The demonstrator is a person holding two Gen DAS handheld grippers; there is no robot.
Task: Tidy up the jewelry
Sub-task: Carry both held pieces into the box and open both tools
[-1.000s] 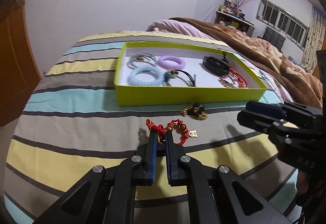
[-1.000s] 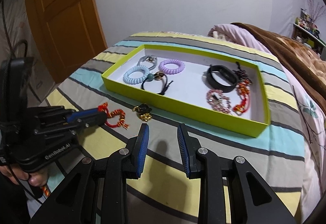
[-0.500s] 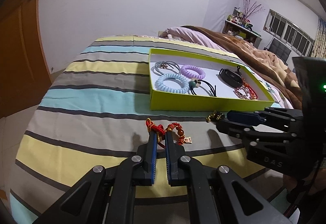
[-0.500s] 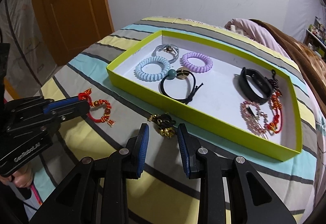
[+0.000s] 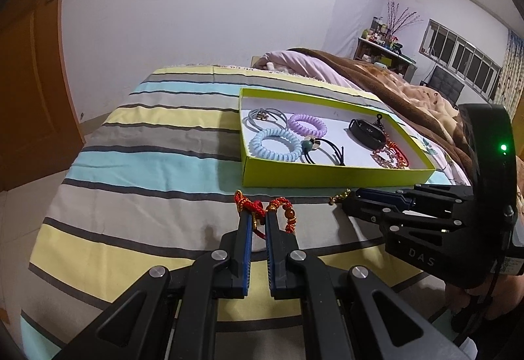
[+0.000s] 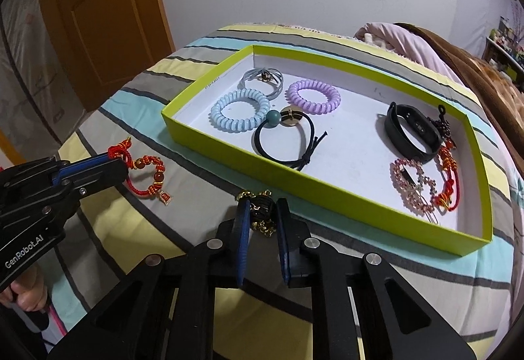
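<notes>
- One green box [image 6: 330, 196] on the striped bed [image 5: 147, 163] holds four hair ties, one black band [image 6: 411, 131] and a few bracelets.
- Two pieces lie outside, just before the box.
- Left gripper [image 5: 258, 219] is pinched onto the red bracelet [image 6: 147, 175].
- Right gripper [image 6: 260, 212] stands spread, its fingers around the gold-black bracelet [image 6: 260, 209].

box [image 6: 327, 193]: lime-green | bedspread [image 5: 147, 163]: striped yellow, grey, turquoise | bracelet [image 6: 147, 176]: red-gold
</notes>
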